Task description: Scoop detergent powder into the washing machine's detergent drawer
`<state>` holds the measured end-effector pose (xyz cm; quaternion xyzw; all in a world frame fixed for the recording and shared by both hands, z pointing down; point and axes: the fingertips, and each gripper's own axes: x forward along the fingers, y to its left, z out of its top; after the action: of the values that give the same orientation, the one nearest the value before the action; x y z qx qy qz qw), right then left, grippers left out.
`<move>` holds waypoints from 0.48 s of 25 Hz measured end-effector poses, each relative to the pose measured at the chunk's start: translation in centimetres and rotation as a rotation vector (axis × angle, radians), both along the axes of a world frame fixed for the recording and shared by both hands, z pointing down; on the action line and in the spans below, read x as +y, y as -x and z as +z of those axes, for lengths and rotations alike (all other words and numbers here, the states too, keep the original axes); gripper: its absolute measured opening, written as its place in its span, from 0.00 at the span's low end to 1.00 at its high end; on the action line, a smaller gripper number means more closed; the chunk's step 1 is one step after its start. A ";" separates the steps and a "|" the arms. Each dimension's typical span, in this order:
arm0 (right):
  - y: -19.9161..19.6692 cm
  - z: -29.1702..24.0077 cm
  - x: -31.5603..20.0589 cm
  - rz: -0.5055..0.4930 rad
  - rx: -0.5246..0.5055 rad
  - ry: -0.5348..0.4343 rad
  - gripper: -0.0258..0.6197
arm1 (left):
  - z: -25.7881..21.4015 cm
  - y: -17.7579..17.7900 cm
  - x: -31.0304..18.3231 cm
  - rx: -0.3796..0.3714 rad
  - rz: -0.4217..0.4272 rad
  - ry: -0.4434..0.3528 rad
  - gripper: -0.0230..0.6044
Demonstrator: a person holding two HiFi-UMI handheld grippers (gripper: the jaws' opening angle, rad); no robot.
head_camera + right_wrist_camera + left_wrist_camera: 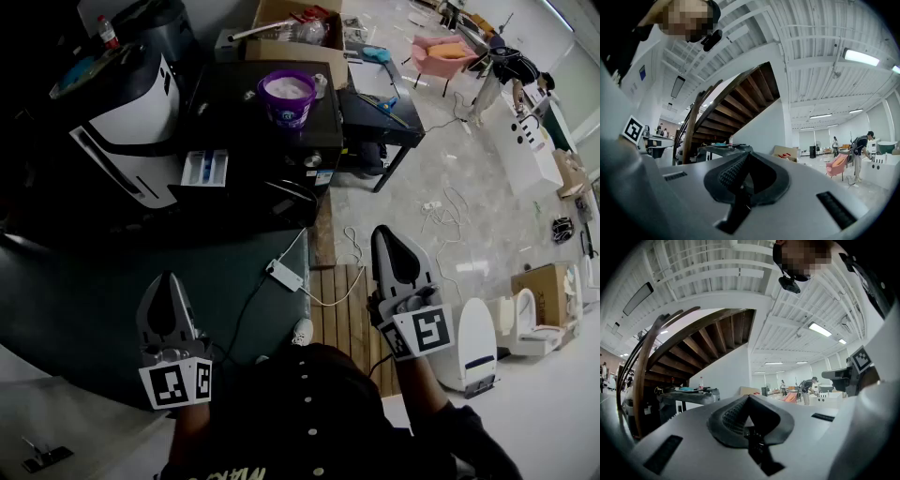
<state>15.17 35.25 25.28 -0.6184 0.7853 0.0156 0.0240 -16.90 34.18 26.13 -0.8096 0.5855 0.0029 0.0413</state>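
The detergent powder is a white, slightly heaped mass filling a round purple tub, which stands open on a black table at the far side of the head view. Just left of that table is the washing machine, white with black panels. Its detergent drawer is pulled out towards the person, a white tray with a blue section showing inside; whether any powder lies in it is too small to tell. The drawer sits near the tub, below and to its left in the picture. Both grippers hang low and close to the person's body, well apart from tub and drawer alike. The left gripper points ahead over the dark floor, and in the left gripper view its two jaws are pressed together tip to tip with nothing between them. The right gripper is held over a wooden slatted board; the right gripper view shows its jaws likewise fully together and empty. Neither gripper touches anything. A white power strip with its cable lies on the floor between the two grippers.
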 end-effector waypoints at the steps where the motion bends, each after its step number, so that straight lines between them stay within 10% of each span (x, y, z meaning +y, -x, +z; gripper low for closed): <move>1: 0.1 -0.1 0.0 -0.010 0.001 -0.006 0.09 | 0.0 0.0 0.0 -0.001 0.000 -0.001 0.05; 12: 0.2 0.0 0.3 -0.035 -0.026 -0.024 0.09 | 0.2 -0.2 0.1 -0.005 0.000 0.010 0.05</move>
<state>14.99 35.59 25.28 -0.6042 0.7955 0.0167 0.0420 -16.65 34.29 26.33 -0.8099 0.5852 -0.0021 0.0389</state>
